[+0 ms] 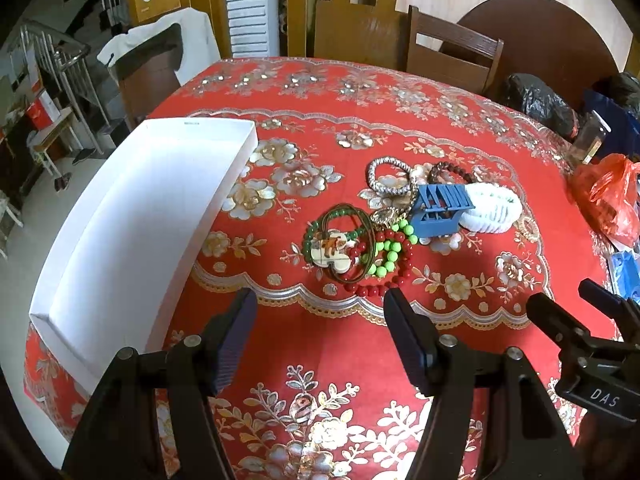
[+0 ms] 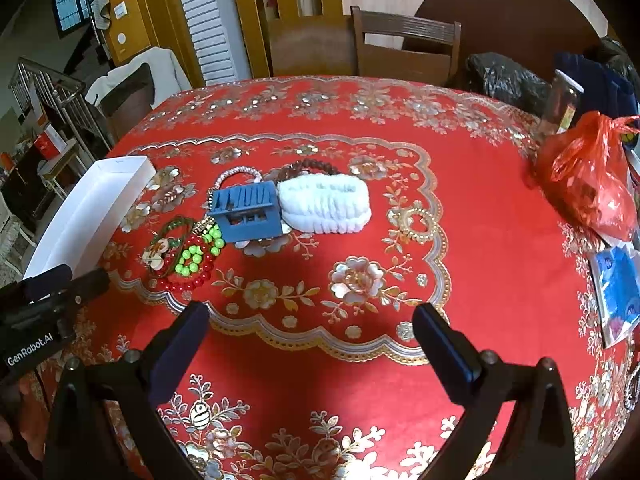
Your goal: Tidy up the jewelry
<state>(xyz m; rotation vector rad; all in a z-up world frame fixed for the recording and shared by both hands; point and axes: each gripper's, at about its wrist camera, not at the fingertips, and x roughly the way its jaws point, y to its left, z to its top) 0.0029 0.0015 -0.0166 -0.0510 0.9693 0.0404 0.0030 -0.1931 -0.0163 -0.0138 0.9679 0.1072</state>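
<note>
A pile of jewelry lies mid-table on the red cloth: a green bead bracelet with a pendant (image 1: 328, 246), a neon green bead bracelet (image 1: 386, 256), a red bead bracelet (image 1: 376, 288), a silver chain bracelet (image 1: 390, 176), a brown bead bracelet (image 1: 450, 172), a blue plastic piece (image 1: 442, 210) and a white frilly band (image 1: 494, 208). The pile also shows in the right wrist view, with the blue piece (image 2: 246, 210) and white band (image 2: 326, 208). An empty white box (image 1: 132, 232) lies at the left. My left gripper (image 1: 320, 344) is open and empty, just short of the pile. My right gripper (image 2: 312, 352) is open and empty, right of it.
An orange plastic bag (image 2: 588, 184), a glass jar (image 2: 562, 100), black bags (image 2: 508, 76) and blue packets (image 2: 616, 284) crowd the table's right side. Wooden chairs (image 2: 404, 48) stand behind the table. The white box (image 2: 84, 216) overhangs the left table edge.
</note>
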